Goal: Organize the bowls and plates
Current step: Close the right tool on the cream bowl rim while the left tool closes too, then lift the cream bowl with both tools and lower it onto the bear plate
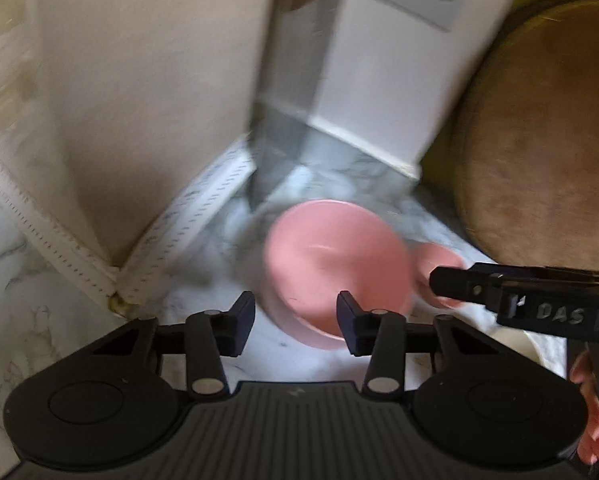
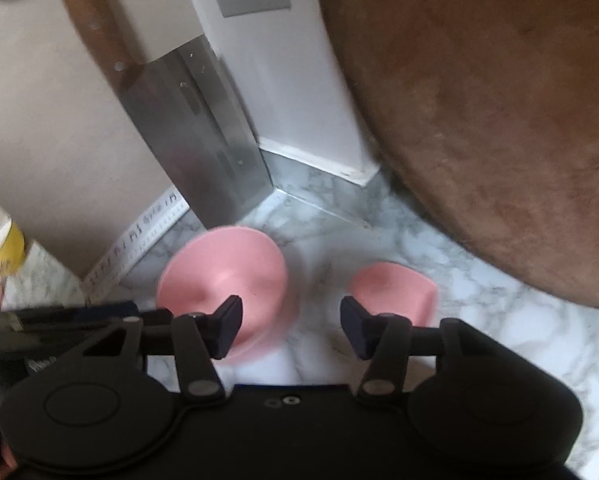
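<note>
Right wrist view: both claws half-open, empty, near pink bowls; cleaver, round board behind.

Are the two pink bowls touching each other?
Apart. The right wrist view shows bare marble counter between the big bowl and the small bowl.

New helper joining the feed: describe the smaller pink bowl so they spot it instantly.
Find the big round wooden board leaning in the marble counter's corner. Below its lower edge sits the smaller pink bowl, right of the larger pink bowl that stands nearer the cleaver.
</note>
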{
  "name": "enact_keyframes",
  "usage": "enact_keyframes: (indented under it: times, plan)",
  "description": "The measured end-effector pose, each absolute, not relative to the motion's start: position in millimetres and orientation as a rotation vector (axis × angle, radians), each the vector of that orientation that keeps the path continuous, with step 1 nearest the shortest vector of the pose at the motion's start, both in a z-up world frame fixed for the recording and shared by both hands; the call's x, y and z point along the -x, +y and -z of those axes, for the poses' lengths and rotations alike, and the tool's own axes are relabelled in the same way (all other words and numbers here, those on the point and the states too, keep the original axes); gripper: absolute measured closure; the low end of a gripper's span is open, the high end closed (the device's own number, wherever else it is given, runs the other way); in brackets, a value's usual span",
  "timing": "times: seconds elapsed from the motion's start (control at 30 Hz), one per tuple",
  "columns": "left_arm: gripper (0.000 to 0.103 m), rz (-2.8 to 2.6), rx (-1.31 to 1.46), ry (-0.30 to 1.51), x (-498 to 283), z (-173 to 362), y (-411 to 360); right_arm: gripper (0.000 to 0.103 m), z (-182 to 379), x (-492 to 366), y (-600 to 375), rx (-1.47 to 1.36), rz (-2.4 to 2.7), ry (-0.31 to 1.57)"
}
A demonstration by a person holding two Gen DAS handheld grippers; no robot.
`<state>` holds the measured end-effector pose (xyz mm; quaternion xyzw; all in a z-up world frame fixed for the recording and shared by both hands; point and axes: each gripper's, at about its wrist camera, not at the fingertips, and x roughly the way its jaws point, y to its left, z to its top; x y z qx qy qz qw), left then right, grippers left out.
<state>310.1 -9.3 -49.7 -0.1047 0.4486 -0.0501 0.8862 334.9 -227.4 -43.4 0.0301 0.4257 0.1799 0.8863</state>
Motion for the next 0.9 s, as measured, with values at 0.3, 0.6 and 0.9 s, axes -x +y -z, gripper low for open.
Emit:
enact_keyframes:
  times: [0.3, 0.6, 0.9]
  plan:
    - [0.065, 0.353, 0.145, 0.985, -299, 35, -79, 0.049, 36, -294, -286, -0.061, -0.27, 0.921]
    - [0.076, 0.4, 0.075, 1.086, -305, 62, -128, 0.066, 63, -278, -320, -0.147, -0.181, 1.017]
    - [0.097, 0.381, 0.015, 1.085, -303, 67, -137, 0.092, 71, -265, -324, -0.161, -0.143, 1.041]
